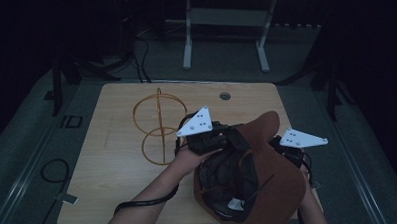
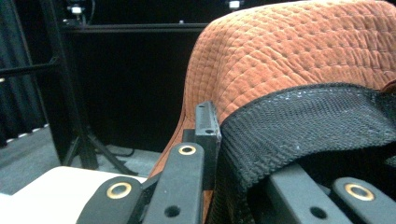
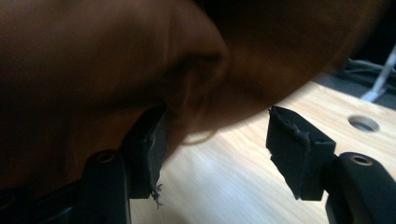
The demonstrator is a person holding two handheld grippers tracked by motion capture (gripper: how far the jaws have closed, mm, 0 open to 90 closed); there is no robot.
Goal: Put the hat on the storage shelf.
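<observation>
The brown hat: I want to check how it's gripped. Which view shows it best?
The high view: the whole brown hat shows, upturned, with the left gripper at its rim. The left gripper view shows quilted fabric and black lining; the right gripper view, a blurred brown patch.

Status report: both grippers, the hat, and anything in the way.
Left gripper shut on the hat at its black inner band. Right gripper open beside the brim, nothing clamped. Wire stand upright on table, apart from the hat.

High view overlooks table; both claw views hug hat.
</observation>
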